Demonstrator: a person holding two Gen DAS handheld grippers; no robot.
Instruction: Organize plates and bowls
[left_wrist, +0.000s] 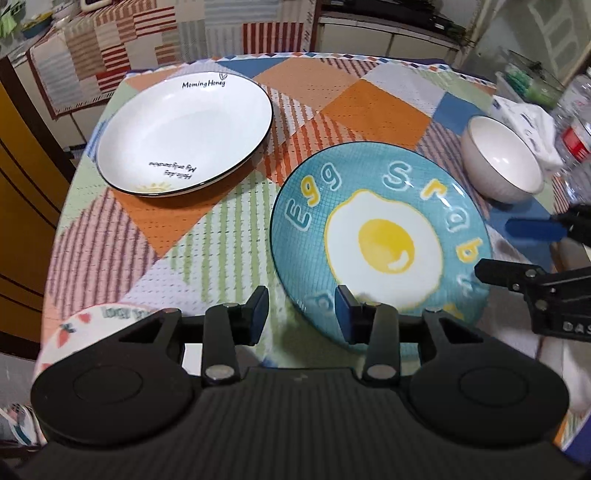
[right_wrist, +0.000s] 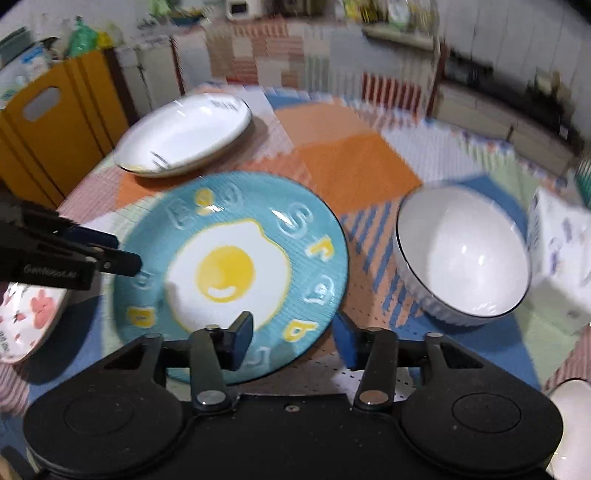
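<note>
left wrist view: the left gripper (left_wrist: 301, 310) hangs partly open and empty, its jaws astride the near rim of the blue egg plate (left_wrist: 382, 243), pads not pressing it. a white plate (left_wrist: 184, 133) lies at ten o'clock and a white bowl (left_wrist: 502, 158) at two o'clock on the patchwork tablecloth (left_wrist: 354, 99).

right wrist view, blurred: the right gripper (right_wrist: 291, 339) is about half open and holds nothing, its left pad over the egg plate's (right_wrist: 232, 273) near edge. the bowl (right_wrist: 463, 254) sits at two o'clock, the white plate (right_wrist: 184, 134) at eleven.

risk: two grippers crowd one rim; closing off-centre could tip or skid the plate.
</note>
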